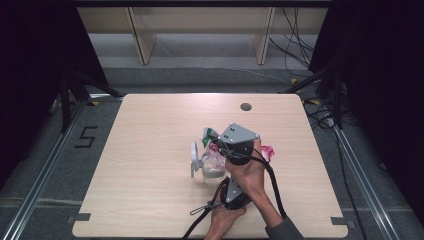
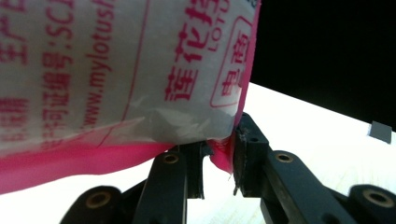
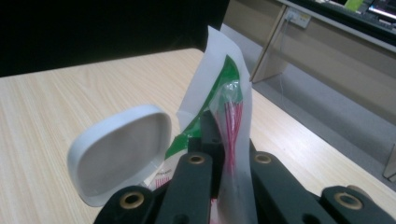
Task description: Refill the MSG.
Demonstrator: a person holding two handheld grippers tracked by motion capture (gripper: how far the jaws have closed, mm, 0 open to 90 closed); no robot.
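A white packet with a pink edge and red print hangs over my left gripper, which is shut on its pink corner. In the high view the pink packet peeks out to the right of the hand, and the left gripper's body lies low under that hand. My right gripper is shut on a thin clear packet with green and white print and red lines. From above, the right gripper points left at that green packet.
A clear jar lies on the wooden table, with its white hinged lid open; the lid sits just left of the right jaws. A small dark hole marks the far table. Cables trail towards the near edge.
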